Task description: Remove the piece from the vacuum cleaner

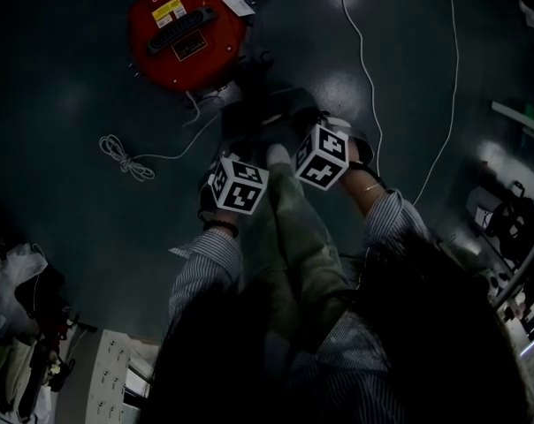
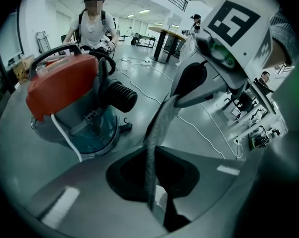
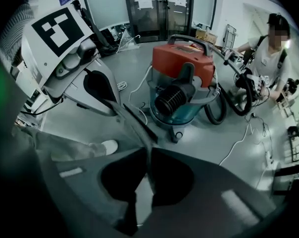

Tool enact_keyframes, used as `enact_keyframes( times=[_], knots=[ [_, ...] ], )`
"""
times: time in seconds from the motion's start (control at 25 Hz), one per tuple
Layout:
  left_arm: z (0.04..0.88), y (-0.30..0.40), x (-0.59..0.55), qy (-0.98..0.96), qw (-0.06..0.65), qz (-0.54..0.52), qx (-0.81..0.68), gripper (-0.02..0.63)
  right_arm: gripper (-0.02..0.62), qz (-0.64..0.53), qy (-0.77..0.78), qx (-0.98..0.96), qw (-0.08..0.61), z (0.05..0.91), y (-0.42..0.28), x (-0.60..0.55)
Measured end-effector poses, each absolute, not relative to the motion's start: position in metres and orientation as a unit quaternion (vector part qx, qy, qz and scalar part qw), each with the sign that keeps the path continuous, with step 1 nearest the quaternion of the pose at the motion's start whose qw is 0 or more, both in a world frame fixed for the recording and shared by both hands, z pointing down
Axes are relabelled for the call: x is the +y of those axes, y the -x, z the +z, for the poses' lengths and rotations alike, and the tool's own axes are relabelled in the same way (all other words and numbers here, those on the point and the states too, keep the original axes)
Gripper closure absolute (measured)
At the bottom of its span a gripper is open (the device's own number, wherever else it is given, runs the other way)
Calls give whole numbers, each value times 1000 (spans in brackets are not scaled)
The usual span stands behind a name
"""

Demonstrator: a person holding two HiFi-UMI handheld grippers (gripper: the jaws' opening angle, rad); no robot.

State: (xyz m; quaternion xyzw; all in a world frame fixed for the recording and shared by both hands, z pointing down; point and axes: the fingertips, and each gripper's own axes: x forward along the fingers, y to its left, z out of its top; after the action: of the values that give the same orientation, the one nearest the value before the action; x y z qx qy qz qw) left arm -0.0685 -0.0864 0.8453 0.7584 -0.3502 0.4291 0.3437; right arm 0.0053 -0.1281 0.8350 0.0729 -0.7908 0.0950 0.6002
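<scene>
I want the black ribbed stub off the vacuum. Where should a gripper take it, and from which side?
Probably grip the ribbed stub around its barrel near the open end, jaws across its width. Approach from that open end: it juts clear of the vacuum cleaner there.

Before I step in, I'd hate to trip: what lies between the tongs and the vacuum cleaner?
In the head view, mostly floor, plus a white cord trailing from the vacuum cleaner and coiled off to the left.

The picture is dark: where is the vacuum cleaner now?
In the head view the vacuum cleaner stands on the floor at the upper left, just above the coiled white cord.
</scene>
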Motion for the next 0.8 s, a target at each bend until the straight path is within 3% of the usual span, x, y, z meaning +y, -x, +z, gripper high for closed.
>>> enact_keyframes(
  times=[0.4,0.8],
  knots=[
    [802,63,-82,-764,353,402,-361,583,577,103,-95,-799,585,797,-11,-120],
    [680,68,-71,-776,342,368,-381,583,577,95,-139,-821,546,667,-5,-113]
  ],
)
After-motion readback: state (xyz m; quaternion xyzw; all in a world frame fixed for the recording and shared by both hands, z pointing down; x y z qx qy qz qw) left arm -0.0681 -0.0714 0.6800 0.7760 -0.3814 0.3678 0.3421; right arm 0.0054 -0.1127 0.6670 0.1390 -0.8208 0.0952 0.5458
